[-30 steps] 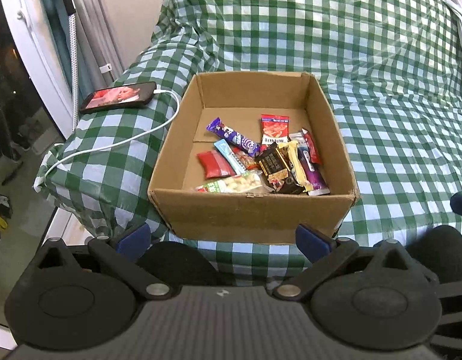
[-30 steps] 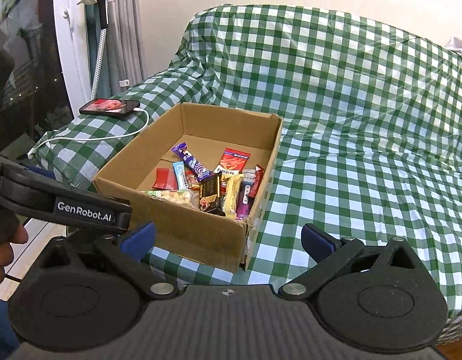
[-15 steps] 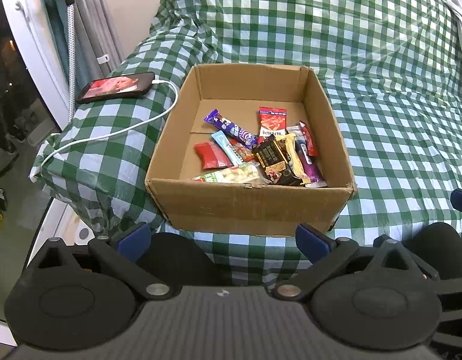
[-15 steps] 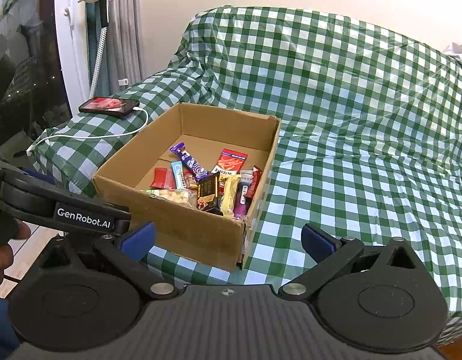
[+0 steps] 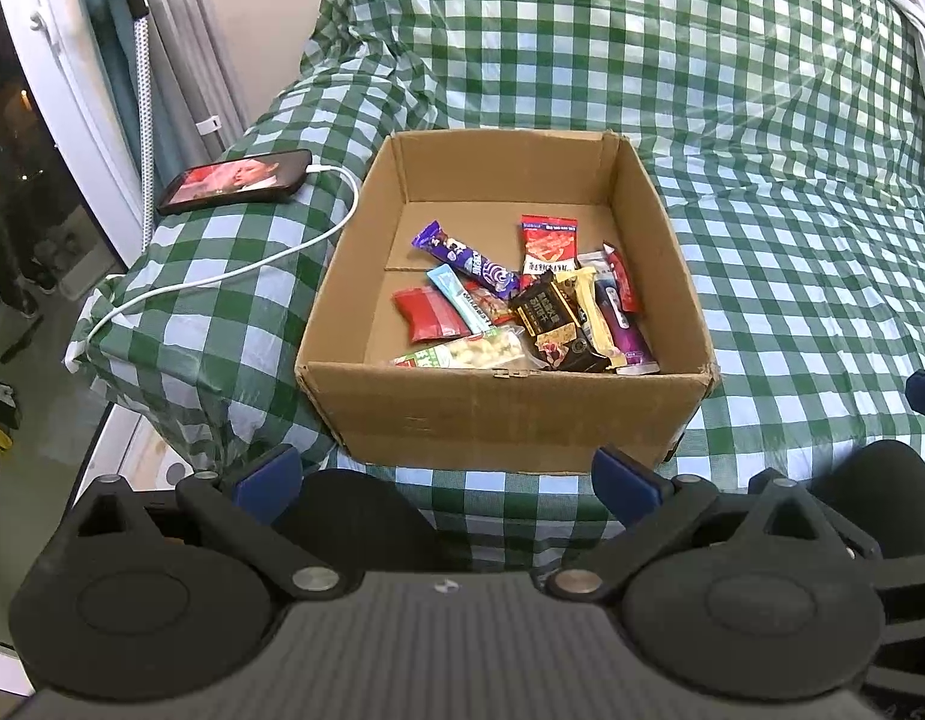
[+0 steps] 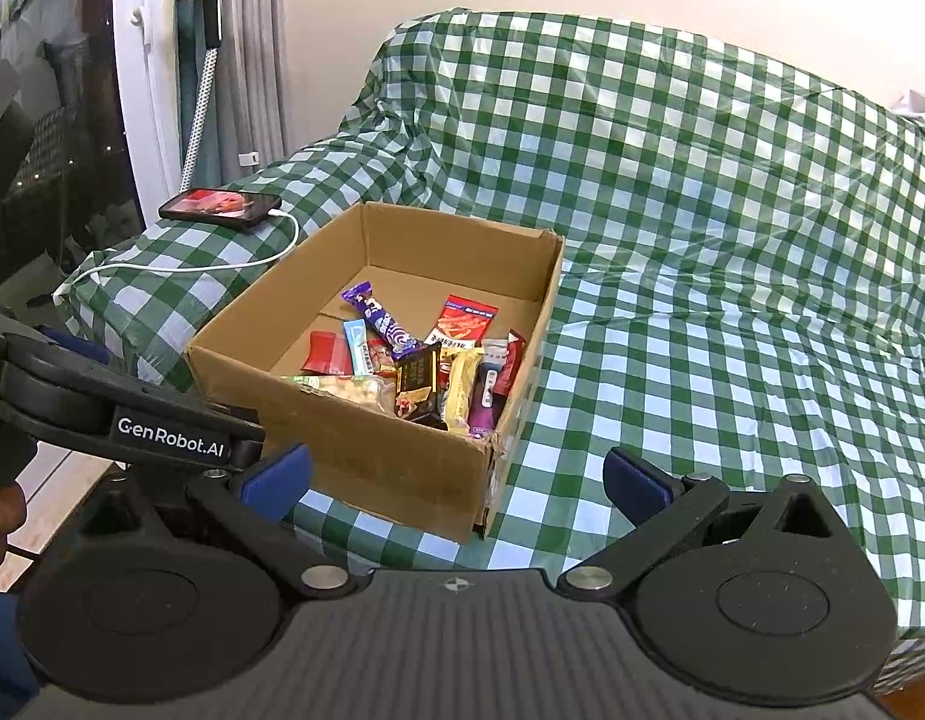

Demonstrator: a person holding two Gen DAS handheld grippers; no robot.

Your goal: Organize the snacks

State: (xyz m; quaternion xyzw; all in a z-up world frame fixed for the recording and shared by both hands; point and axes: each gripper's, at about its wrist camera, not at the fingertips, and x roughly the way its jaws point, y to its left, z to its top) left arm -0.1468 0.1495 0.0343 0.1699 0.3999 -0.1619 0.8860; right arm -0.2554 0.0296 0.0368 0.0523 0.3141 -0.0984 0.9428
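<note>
An open cardboard box (image 5: 498, 414) (image 6: 366, 450) sits on a sofa covered with green checked cloth (image 5: 792, 252). Inside lie several snack packets: a purple bar (image 5: 465, 261) (image 6: 381, 319), a red packet (image 5: 429, 315), a red-and-white sachet (image 5: 549, 243) (image 6: 465, 321), a black chocolate pack (image 5: 546, 315) and a nut bag (image 5: 462, 354). My left gripper (image 5: 444, 477) hangs open just in front of the box, holding nothing. My right gripper (image 6: 456, 480) is open and bare too, before the box's right front corner.
A phone (image 5: 237, 180) (image 6: 222, 207) with a lit screen lies left of the box, its white cable (image 5: 222, 276) trailing over the sofa's left edge. A white door frame and curtains stand at the far left. The checked seat stretches right of the box.
Both views have pulled back and risen slightly, so the box sits a little farther and its inside shows more. The snacks have not moved.
</note>
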